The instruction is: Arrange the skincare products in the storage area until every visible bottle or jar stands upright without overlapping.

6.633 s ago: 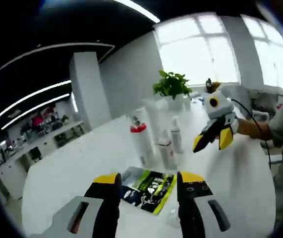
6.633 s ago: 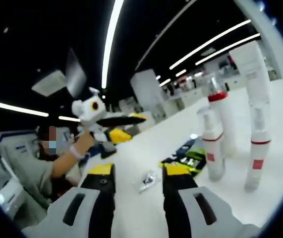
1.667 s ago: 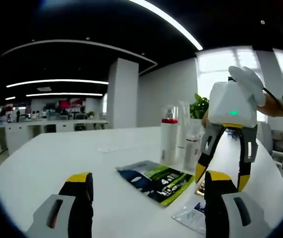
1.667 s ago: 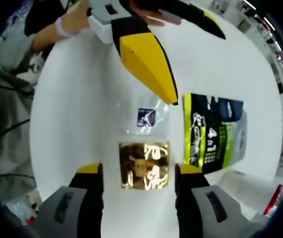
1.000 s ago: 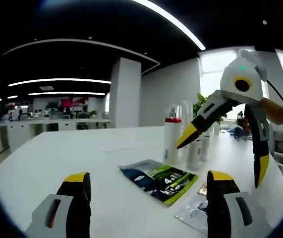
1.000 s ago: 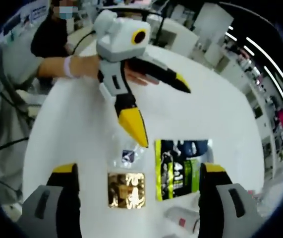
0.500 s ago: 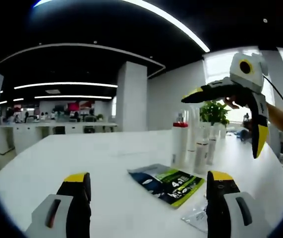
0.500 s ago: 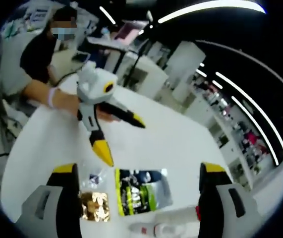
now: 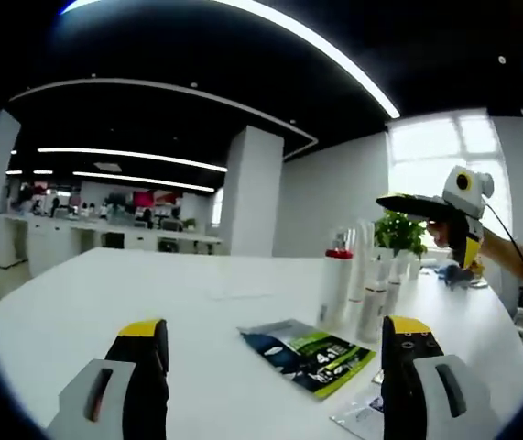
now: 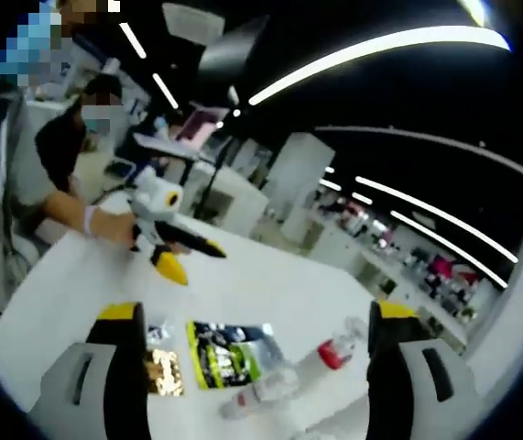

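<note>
Bottles [image 9: 362, 291] upright on bench [image 9: 105, 293]; both tools, left [image 9: 275, 344] and right [image 10: 254, 328], spread apart, empty. Probably between grasps; next, check for any toppled item.

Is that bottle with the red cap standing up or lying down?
Upright: in the left gripper view the red-capped bottle stands vertical on the white table, cap on top.

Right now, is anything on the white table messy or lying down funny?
The bottles stand upright together. The odd ones are flat packets lying on the table: a green and black pouch, a gold sachet and a clear sachet beside it.
</note>
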### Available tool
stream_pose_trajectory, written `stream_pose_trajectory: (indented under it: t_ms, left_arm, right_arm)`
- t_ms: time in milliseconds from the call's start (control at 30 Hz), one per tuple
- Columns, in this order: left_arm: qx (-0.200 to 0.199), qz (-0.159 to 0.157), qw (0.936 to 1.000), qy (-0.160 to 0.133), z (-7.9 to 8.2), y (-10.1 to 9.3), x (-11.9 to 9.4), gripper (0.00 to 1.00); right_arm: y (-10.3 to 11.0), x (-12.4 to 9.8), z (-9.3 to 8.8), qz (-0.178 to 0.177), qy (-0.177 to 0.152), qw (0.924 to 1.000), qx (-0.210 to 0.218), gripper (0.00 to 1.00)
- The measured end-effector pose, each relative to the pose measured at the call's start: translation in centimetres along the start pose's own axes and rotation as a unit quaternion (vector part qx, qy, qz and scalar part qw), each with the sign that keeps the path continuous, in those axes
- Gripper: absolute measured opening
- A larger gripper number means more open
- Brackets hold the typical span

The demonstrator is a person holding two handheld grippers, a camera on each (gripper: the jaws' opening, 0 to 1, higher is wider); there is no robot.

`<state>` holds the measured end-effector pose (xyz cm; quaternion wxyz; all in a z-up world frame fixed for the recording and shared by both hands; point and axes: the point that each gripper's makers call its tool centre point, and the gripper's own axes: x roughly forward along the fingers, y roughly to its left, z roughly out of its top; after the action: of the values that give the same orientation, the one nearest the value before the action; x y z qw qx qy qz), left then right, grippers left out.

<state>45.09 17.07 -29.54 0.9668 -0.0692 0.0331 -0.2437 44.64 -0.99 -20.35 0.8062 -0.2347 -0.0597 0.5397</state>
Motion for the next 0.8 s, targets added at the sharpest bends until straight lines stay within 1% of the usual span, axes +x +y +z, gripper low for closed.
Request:
stream_pose_trajectory:
  t_ms: [33, 100, 133, 167, 200, 233, 300, 333, 367, 433, 500, 533, 567, 600, 633, 667, 700, 733, 800]
  left_arm:
    - [0.009, -0.001, 1.0, 0.001, 0.0, -0.3, 0.0, 0.99]
    - [0.01, -0.005, 0.9999, 0.0, 0.0, -0.5, 0.1, 0.99]
    - [0.01, -0.006, 0.9999, 0.0, 0.1, -0.6, 0.1, 0.99]
    - [0.01, -0.01, 0.9999, -0.001, 0.0, -0.9, 0.0, 0.99]
    - [0.008, -0.013, 0.9999, 0.0, 0.0, -1.0, 0.0, 0.99]
    - [-0.003, -0.023, 0.9997, 0.001, 0.0, -1.3, 0.0, 0.99]
    - [-0.037, -0.043, 0.9984, 0.003, 0.1, -1.9, -0.1, 0.99]
    - [-0.044, -0.046, 0.998, 0.002, 0.3, -1.9, -0.1, 0.99]
    - [-0.041, -0.044, 0.9982, 0.002, 0.3, -1.9, -0.2, 0.99]
    - [-0.036, -0.043, 0.9984, 0.003, 0.2, -2.1, -0.3, 0.99]
    - [-0.031, -0.041, 0.9987, 0.004, 0.3, -2.1, -0.3, 0.99]
    - [-0.03, -0.04, 0.9987, 0.004, 0.3, -2.2, -0.3, 0.99]
    - [-0.029, -0.04, 0.9988, 0.004, 0.2, -2.3, -0.4, 0.99]
    - [-0.029, -0.04, 0.9988, 0.004, 0.2, -2.4, -0.5, 0.99]
    - [-0.028, -0.041, 0.9988, 0.004, 0.2, -2.5, -0.5, 0.99]
    - [-0.027, -0.04, 0.9988, 0.005, 0.2, -2.5, -0.5, 0.99]
    - [-0.024, -0.039, 0.9989, 0.005, 0.2, -2.5, -0.5, 0.99]
    - [-0.02, -0.036, 0.9991, 0.006, 0.1, -2.5, -0.5, 0.99]
    - [-0.015, -0.035, 0.9992, 0.008, 0.1, -2.5, -0.4, 0.99]
  right_arm:
    - [-0.3, -0.4, -0.1, -0.008, -0.005, 0.9999, 0.007, 1.0]
    - [-1.0, -1.4, 0.2, -0.028, -0.026, 0.9992, 0.01, 1.0]
    - [-1.7, -2.1, 0.5, -0.052, -0.044, 0.9975, 0.018, 1.0]
    - [-2.5, -2.7, 0.4, -0.082, -0.049, 0.9952, 0.024, 1.0]
    - [-2.9, -3.3, 0.3, -0.102, -0.053, 0.9929, 0.031, 1.0]
    - [-3.5, -4.0, 0.6, -0.136, -0.085, 0.9859, 0.047, 1.0]
    - [-3.7, -5.0, 0.6, -0.161, -0.11, 0.9791, 0.057, 1.0]
    - [-3.9, -5.8, 0.4, -0.181, -0.122, 0.9733, 0.071, 1.0]
    - [-4.0, -6.2, 0.1, -0.19, -0.123, 0.9711, 0.076, 1.0]
    - [-4.4, -7.3, -1.1, -0.22, -0.107, 0.9657, 0.088, 1.0]
    - [-4.3, -8.0, -1.9, -0.231, -0.093, 0.9638, 0.094, 1.0]
    - [-4.4, -8.8, -2.1, -0.247, -0.096, 0.9593, 0.099, 1.0]
    - [-4.4, -9.2, -2.2, -0.254, -0.105, 0.9561, 0.101, 1.0]
    - [-4.2, -9.8, -2.0, -0.256, -0.122, 0.9523, 0.112, 1.0]
    - [-3.9, -9.9, -2.1, -0.25, -0.13, 0.951, 0.128, 1.0]
    - [-3.6, -10.3, -2.8, -0.251, -0.112, 0.9502, 0.148, 1.0]
    - [-3.6, -10.7, -3.8, -0.261, -0.089, 0.9478, 0.16, 1.0]
    - [-3.8, -11.1, -4.1, -0.269, -0.084, 0.9458, 0.16, 1.0]
    - [-3.8, -11.9, -4.1, -0.287, -0.104, 0.9399, 0.154, 1.0]
